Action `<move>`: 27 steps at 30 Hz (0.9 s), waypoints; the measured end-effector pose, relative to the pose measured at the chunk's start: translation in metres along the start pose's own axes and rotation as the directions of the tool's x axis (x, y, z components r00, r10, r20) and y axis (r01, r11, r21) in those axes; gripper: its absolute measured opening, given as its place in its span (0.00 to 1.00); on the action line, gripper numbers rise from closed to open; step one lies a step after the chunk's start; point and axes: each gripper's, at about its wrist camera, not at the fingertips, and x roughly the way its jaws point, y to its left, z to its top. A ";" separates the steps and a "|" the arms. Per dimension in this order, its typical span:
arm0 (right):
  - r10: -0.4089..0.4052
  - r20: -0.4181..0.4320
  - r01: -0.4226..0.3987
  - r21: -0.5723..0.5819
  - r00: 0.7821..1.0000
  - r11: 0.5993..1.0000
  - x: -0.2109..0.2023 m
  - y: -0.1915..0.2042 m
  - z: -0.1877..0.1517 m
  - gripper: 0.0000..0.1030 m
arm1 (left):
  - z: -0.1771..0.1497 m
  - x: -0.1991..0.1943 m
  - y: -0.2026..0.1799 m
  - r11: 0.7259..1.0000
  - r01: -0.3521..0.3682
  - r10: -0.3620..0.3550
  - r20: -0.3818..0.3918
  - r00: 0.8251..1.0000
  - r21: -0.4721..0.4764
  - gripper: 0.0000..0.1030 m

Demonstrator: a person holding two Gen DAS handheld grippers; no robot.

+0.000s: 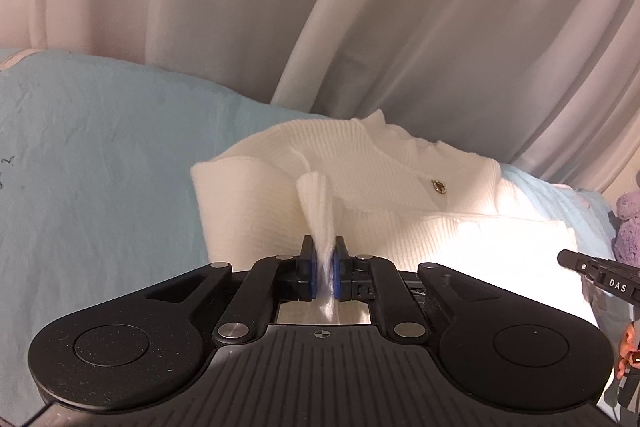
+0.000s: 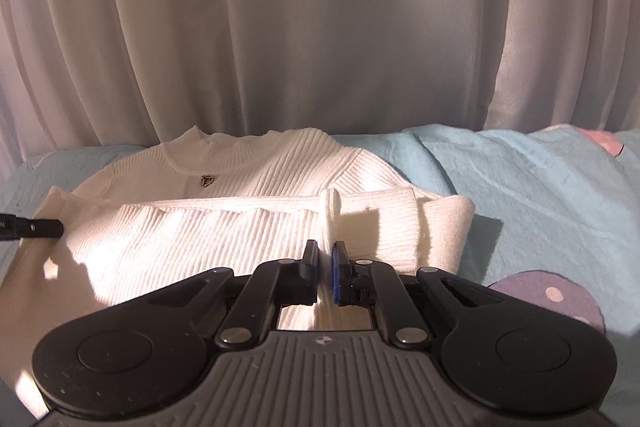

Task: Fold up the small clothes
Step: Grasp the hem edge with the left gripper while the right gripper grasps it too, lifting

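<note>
A white ribbed sweater [image 2: 224, 219] lies on a light blue bed cover [image 2: 540, 195], with a pale curtain [image 2: 320, 19] hanging behind it. In the right wrist view the garment fills the middle and left of the frame, its collar at the upper left with a small metal badge [image 2: 207, 180] just below the neckline. A sleeve appears to be laid across the chest already, its cuff ending right of centre, probably so the body can be doubled over it.

The left gripper [image 1: 324, 259] is clamped on a pinch of white knit that rises as a narrow peak between its blue pads, at the lower centre of the left wrist view. The right gripper [image 2: 326, 259] is likewise closed on a small upright ridge of the same fabric, at the centre of its own view. Each pinch looks to sit on the near edge of the garment, one toward each side, so the edge can travel evenly and the fold come out straight rather than skewed.

The sweater [image 1: 400, 187] shows from the other side in the left wrist view, collar toward the upper right. The tip of the other tool pokes in at the right edge there, so the two work near each other. A purple plush thing [image 1: 628, 223] sits at the far right of that frame, off the garment.

Judging by the layout, the bottom half is being brought up toward the collar.
</note>
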 end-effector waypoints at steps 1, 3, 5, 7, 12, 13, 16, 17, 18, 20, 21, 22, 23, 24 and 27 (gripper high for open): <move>-0.005 0.018 0.005 -0.010 1.000 1.000 -0.004 0.001 0.003 0.05 | 0.005 -0.005 -0.002 1.000 0.001 -0.001 0.017 1.000 0.006 0.09; -0.009 0.070 0.009 -0.001 0.998 1.000 -0.016 0.000 0.016 0.05 | 0.018 -0.018 -0.005 1.000 0.021 -0.021 0.059 0.998 0.009 0.08; -0.021 0.116 0.020 0.011 0.993 1.000 -0.022 -0.001 0.037 0.05 | 0.036 -0.028 -0.010 0.999 0.034 -0.035 0.113 0.993 0.013 0.08; -0.051 0.152 0.049 0.016 0.987 0.999 -0.022 0.000 0.055 0.05 | 0.055 -0.033 -0.018 0.999 0.029 -0.034 0.158 0.987 0.030 0.08; -0.104 0.199 0.105 0.005 0.974 0.994 -0.004 0.005 0.094 0.05 | 0.093 -0.022 -0.036 0.993 -0.036 0.011 0.222 0.975 0.109 0.08; -0.110 0.203 0.113 -0.001 0.973 0.994 0.001 0.006 0.099 0.05 | 0.098 -0.017 -0.037 0.992 -0.048 0.021 0.228 0.973 0.114 0.08; -0.133 0.204 0.137 -0.005 0.970 0.991 0.018 0.009 0.110 0.05 | 0.107 0.004 -0.037 0.993 -0.072 0.048 0.227 0.973 0.098 0.08; -0.137 0.200 0.141 -0.002 0.970 0.990 0.023 0.009 0.112 0.05 | 0.109 0.011 -0.035 0.993 -0.077 0.056 0.220 0.974 0.088 0.08; -0.140 0.192 0.143 -0.003 0.971 0.990 0.029 0.009 0.113 0.05 | 0.109 0.018 -0.034 0.993 -0.085 0.066 0.211 0.975 0.079 0.08; -0.144 0.177 0.149 -0.016 0.974 0.989 0.039 0.012 0.112 0.05 | 0.107 0.031 -0.031 0.992 -0.109 0.094 0.189 0.977 0.068 0.08; -0.148 0.172 0.154 -0.023 0.974 0.988 0.044 0.012 0.111 0.05 | 0.106 0.037 -0.029 0.991 -0.117 0.105 0.178 0.978 0.063 0.08; -0.153 0.169 0.160 -0.033 0.974 0.987 0.048 0.013 0.110 0.05 | 0.105 0.042 -0.028 0.990 -0.127 0.116 0.169 0.979 0.057 0.08; -0.157 0.166 0.166 -0.038 0.973 0.985 0.052 0.014 0.108 0.05 | 0.103 0.046 -0.026 0.989 -0.138 0.128 0.162 0.978 0.055 0.08; -0.161 0.164 0.169 -0.040 0.973 0.985 0.054 0.014 0.108 0.05 | 0.102 0.050 -0.025 0.987 -0.150 0.140 0.160 0.977 0.054 0.08; -0.176 0.159 0.186 -0.051 0.971 0.981 0.064 0.015 0.106 0.05 | 0.098 0.058 -0.024 0.978 -0.192 0.176 0.168 0.970 0.084 0.08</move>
